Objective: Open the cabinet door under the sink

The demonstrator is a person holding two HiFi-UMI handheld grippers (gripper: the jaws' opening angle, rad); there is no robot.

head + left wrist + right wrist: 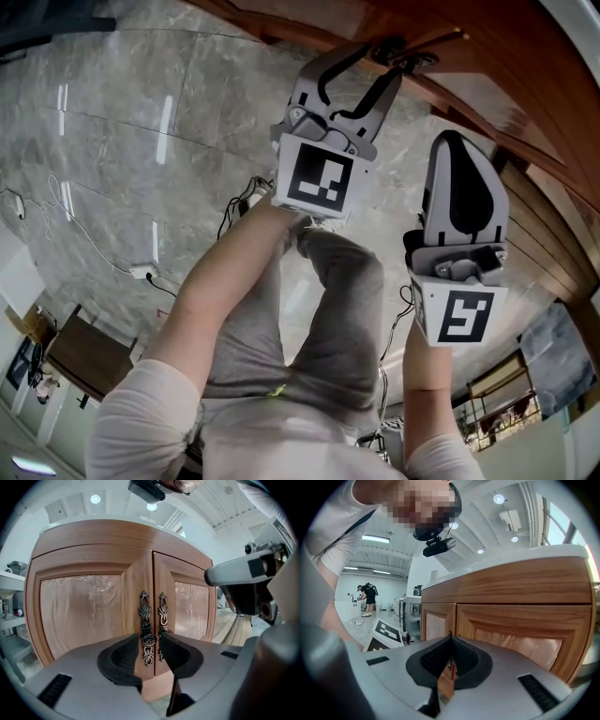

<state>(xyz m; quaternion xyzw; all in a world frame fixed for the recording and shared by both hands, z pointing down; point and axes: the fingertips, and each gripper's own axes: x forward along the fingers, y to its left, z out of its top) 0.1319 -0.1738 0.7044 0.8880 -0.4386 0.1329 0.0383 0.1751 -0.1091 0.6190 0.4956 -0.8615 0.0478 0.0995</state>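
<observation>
The wooden sink cabinet (117, 550) has two doors that meet in the middle, each with an ornate dark metal handle. My left gripper (150, 637) is open and points at the seam. The left door's handle (145, 616) and its round rosette show in the gap between the jaws, with no pad visibly pressing on it. The right door's handle (162, 613) is just beside it. In the head view the left gripper (375, 61) reaches up to the handles (412, 58). My right gripper (457, 159) hangs to the right, shut and empty, its jaws (450, 644) meeting in front of the cabinet (511, 592).
Both doors stand closed. Grey marble floor (112, 122) lies below with cables and a power strip (142, 273). The holder's grey-trousered legs (309, 319) are under the grippers. Wooden decking (232, 620) runs right of the cabinet. A person (369, 597) stands far off.
</observation>
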